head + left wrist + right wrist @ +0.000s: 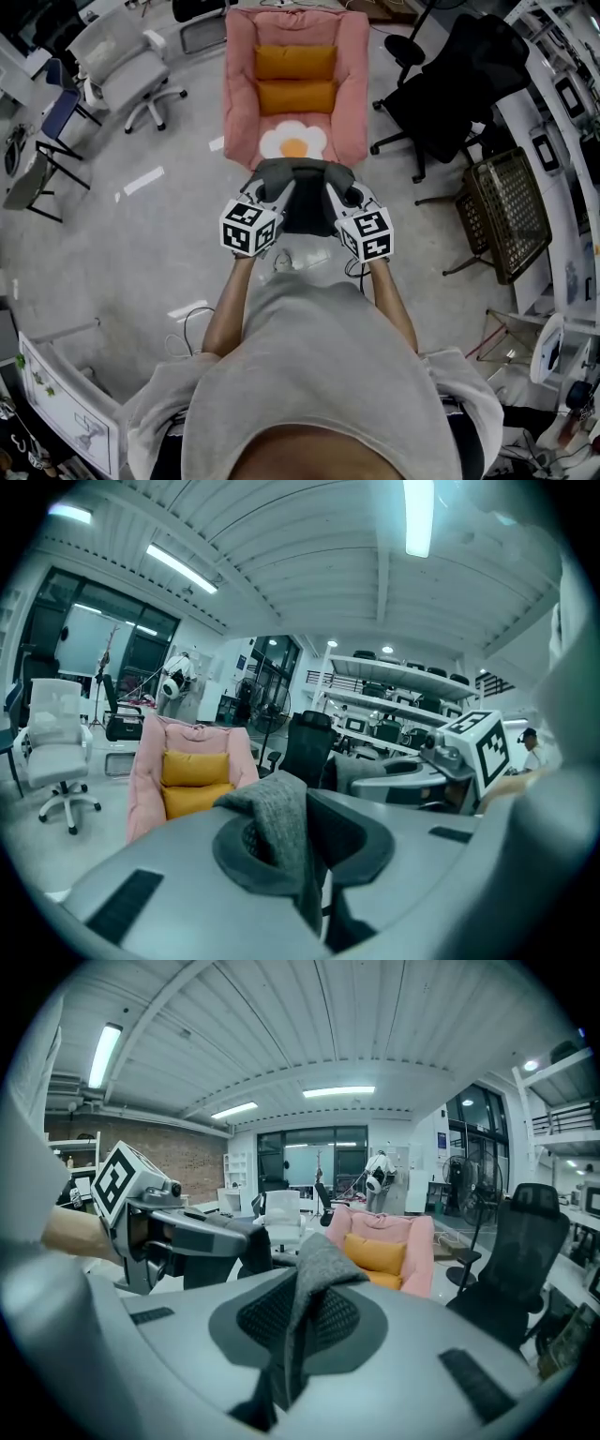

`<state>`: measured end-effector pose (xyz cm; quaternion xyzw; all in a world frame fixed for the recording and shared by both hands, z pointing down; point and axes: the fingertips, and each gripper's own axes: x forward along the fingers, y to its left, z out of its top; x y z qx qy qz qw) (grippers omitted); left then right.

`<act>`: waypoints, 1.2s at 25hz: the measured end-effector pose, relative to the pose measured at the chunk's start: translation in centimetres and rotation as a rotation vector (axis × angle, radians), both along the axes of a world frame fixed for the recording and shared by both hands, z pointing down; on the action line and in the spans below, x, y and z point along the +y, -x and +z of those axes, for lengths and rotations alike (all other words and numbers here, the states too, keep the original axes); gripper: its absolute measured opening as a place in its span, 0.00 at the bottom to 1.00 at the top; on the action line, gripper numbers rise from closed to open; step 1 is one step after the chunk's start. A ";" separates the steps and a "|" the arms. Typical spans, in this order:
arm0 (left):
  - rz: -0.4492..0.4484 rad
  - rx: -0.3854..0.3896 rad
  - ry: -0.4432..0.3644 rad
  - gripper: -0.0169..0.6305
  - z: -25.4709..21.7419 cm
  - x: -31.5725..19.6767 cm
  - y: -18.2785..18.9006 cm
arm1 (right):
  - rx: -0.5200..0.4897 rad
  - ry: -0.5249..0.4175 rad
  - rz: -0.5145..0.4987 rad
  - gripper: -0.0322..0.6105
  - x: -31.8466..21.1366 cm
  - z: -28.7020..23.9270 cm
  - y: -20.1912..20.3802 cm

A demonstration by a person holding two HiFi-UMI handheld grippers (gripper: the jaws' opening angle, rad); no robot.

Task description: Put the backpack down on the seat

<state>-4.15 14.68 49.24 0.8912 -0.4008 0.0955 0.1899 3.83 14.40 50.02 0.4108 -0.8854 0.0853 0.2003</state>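
Holding backpack [302, 199] up off the floor, short of the pink seat [239, 89], not on it. Pinching a grey fold [279, 819] of its fabric in left gripper [283, 191], jaws closed tight on the cloth. Pinching another fold [314, 1283] the same way in right gripper [331, 193]. Carrying both grippers side by side, backpack slung between them. Facing two orange cushions [295, 79] at the seat's back and a flower cushion [293, 141] nearer the front. Flanked by white chair [117, 66] left, black chair [459, 80] right.
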 end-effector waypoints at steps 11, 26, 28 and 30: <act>0.042 -0.012 -0.023 0.08 -0.8 -8.3 3.0 | 0.000 -0.027 0.041 0.09 -8.5 -0.8 2.9; 0.083 -0.014 -0.024 0.08 -1.0 -15.3 2.8 | 0.017 -0.039 0.069 0.09 -15.7 -0.6 2.6; 0.083 -0.017 -0.026 0.08 -1.0 -16.4 2.9 | 0.015 -0.042 0.067 0.09 -16.9 -0.6 2.7; 0.080 -0.020 -0.027 0.08 -0.9 -17.6 2.9 | 0.012 -0.041 0.063 0.09 -18.1 -0.5 2.7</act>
